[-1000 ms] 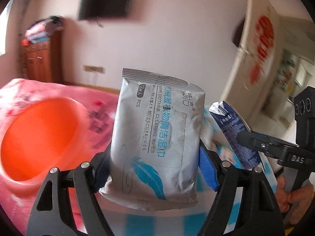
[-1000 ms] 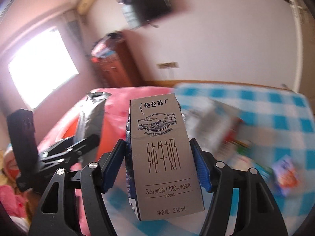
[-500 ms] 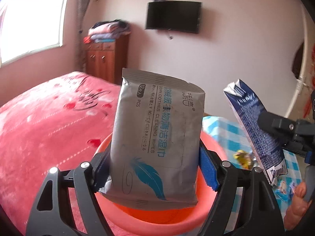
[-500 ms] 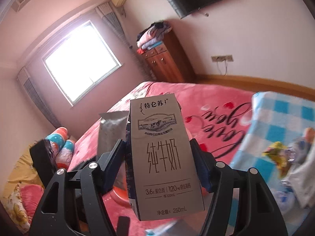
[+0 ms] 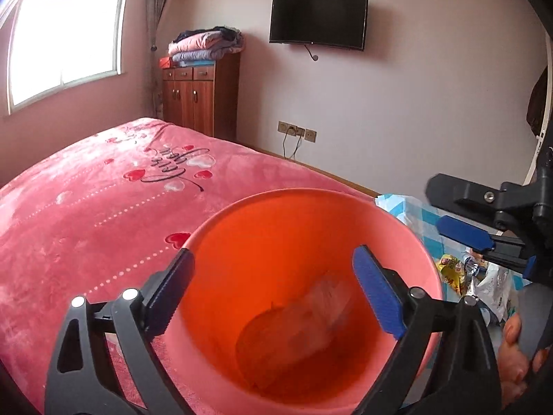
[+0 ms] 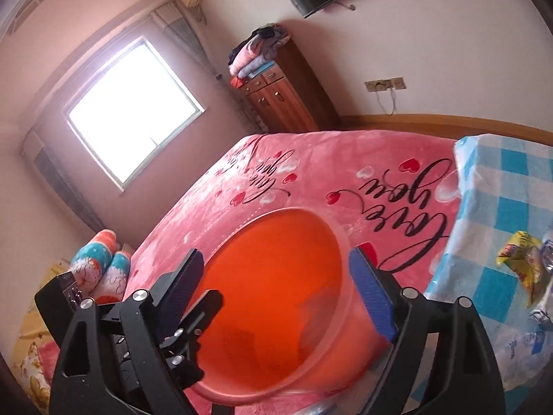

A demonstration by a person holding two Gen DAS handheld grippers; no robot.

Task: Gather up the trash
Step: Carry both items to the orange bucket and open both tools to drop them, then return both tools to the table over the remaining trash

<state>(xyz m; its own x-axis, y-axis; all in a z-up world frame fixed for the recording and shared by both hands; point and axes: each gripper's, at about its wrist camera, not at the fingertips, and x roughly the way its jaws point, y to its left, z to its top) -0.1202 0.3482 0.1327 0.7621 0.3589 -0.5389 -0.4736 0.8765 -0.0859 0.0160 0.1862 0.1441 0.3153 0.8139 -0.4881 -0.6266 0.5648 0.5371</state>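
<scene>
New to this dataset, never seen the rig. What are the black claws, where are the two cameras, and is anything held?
No robot: a person holds a handheld two-finger gripper in each hand, each with a fisheye camera looking along its fingers. The left wrist view shows the left gripper over an orange plastic basin on a pink bedspread, with the right gripper alongside. The right wrist view shows the right gripper over the same basin. Both jaws have just been opening and are empty. A blurred packet lies in the basin. More wrappers lie on the blue checked cloth.
</scene>
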